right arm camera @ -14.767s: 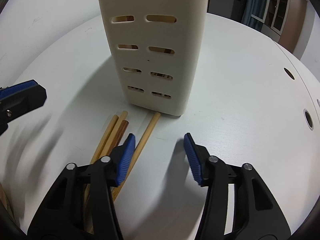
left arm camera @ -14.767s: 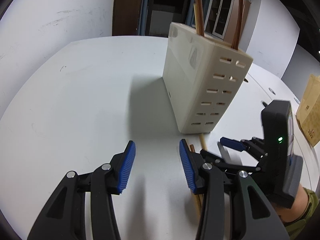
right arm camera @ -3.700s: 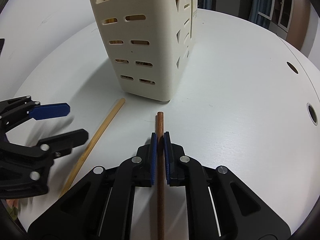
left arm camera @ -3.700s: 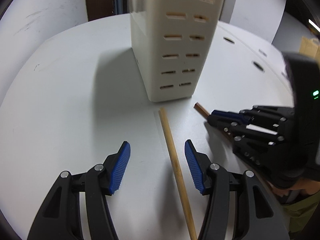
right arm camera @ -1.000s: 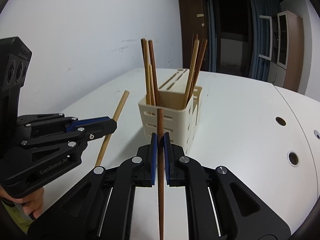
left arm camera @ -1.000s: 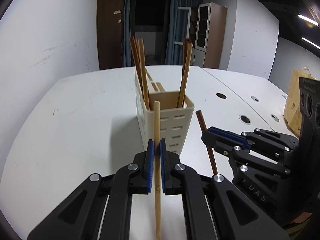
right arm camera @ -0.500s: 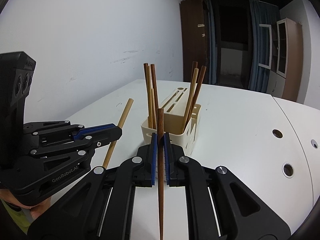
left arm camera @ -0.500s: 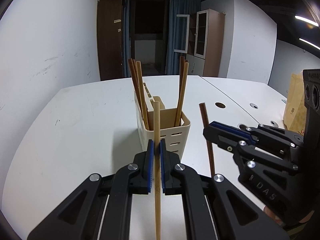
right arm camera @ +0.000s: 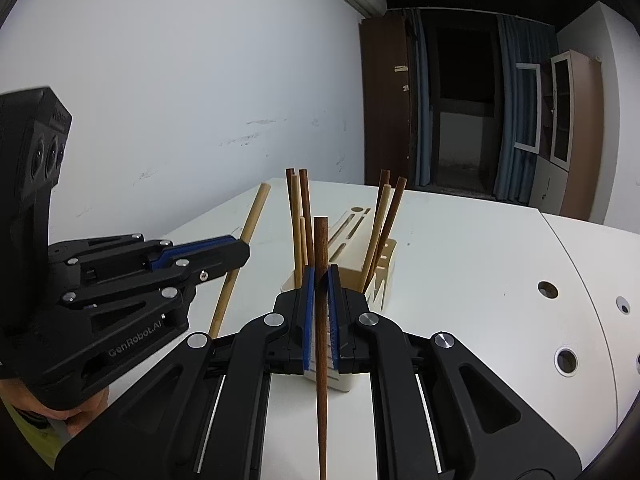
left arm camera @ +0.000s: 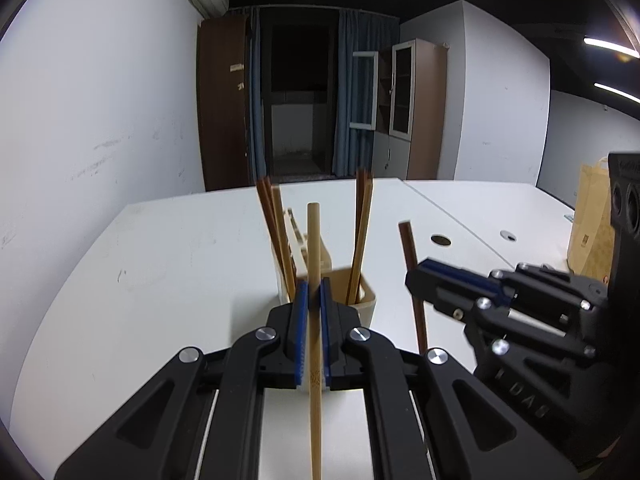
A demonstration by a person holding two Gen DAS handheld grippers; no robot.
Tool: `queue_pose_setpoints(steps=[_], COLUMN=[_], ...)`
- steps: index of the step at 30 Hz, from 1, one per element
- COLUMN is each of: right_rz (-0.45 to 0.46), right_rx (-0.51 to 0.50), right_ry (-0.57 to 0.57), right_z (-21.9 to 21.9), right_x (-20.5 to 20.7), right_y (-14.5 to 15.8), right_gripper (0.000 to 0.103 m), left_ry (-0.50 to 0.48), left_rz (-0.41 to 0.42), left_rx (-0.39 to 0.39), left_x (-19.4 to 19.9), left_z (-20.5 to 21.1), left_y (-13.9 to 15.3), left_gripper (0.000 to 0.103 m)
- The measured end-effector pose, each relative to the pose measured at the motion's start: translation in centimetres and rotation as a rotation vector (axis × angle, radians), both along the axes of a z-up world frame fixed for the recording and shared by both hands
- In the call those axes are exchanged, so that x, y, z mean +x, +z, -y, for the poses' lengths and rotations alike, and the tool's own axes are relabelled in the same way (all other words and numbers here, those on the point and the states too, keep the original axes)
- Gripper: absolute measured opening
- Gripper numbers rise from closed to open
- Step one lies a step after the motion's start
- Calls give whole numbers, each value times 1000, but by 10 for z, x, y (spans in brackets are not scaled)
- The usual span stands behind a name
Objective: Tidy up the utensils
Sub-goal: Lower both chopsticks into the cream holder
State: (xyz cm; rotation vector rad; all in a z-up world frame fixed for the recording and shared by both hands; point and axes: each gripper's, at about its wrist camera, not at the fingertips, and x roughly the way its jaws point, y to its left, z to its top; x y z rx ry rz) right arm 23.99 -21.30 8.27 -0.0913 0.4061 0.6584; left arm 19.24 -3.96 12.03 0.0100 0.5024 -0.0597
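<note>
With several chopsticks already standing in the cream holder (left arm camera: 362, 304), task looks most of the way done; two sticks left, both in hand, not yet dropped in. Left gripper (left arm camera: 313, 320) clamped tight on light chopstick (left arm camera: 314, 248); right gripper (right arm camera: 320, 312) clamped tight on dark chopstick (right arm camera: 321, 248). Both sticks held above white table (left arm camera: 160, 264), near side of holder; long axes near upright, blunt ends up, dark one's taper pointing down; light one's lower end out of frame.
</note>
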Motion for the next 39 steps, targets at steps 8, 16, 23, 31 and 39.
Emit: queue_pose_setpoints(steps=[8,16,23,31,39], right_rz=[34,64,97,166,309], right_rx=[31,61,105,203,294], right_ry=[-9,-8,2,41,64], right_z=[-3,-3,2,11,19], right_x=[15,28,33,29,13], right_y=[10,19,28,49,60], right_gripper=[6,6,6,6,6], left_ry=[-2,-13,-13,16,20], left_rz=[66,142,242,435,563], left_rx=[-26,-56,-85,-60,-118], left_x=[9,12,7,-8,-16], left_z=[-8,-11,-9,-5,-11], left_y=[14,24,32,42,46], left_gripper=[6,6,6,6,6])
